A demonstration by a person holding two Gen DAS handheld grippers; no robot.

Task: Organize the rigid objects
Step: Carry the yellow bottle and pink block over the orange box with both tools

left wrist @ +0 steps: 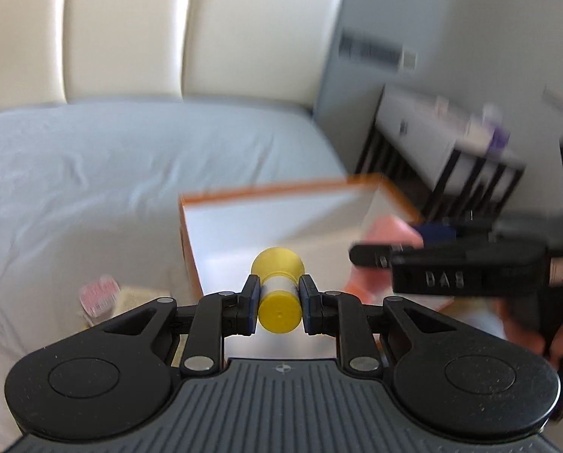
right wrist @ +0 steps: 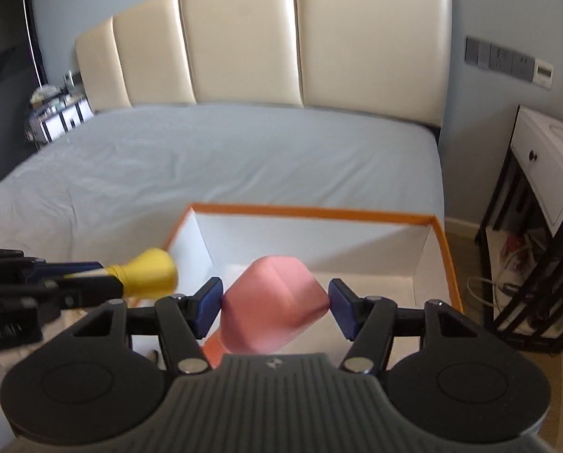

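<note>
Left tool (left wrist: 278, 304): I have it clamped on a yellow bottle (left wrist: 278, 294), pads against the pale band at its middle, yellow cap end toward the camera, flared yellow end pointing away at 12 o'clock. The bottle lies roughly level along the fingers.

Right tool (right wrist: 274, 302): I have a pink object (right wrist: 273, 309) between its blue pads. The left pad touches it; the right pad sits at its edge, and I cannot tell for certain that it presses. Grip appears to be on the object's widest part. Its lower end runs down behind the tool body at 6 o'clock.

Box (right wrist: 438, 234): white inside, orange rim, open top, resting on the bed (right wrist: 205, 158). In the right wrist view it lies directly ahead at 12 o'clock, and the pink object hangs over its near side. In the left wrist view the box (left wrist: 190, 204) is also ahead, and the yellow bottle is over its near portion.

The two tools are near each other: the left one enters the right view at 9 o'clock, the right one crosses the left view at 3 o'clock, blurred.

Small pink-striped item (left wrist: 98, 294) lies on the bed at 9 o'clock of the left tool; too blurred to identify. Nightstand (right wrist: 545, 188) stands beside the bed at 3 o'clock.
</note>
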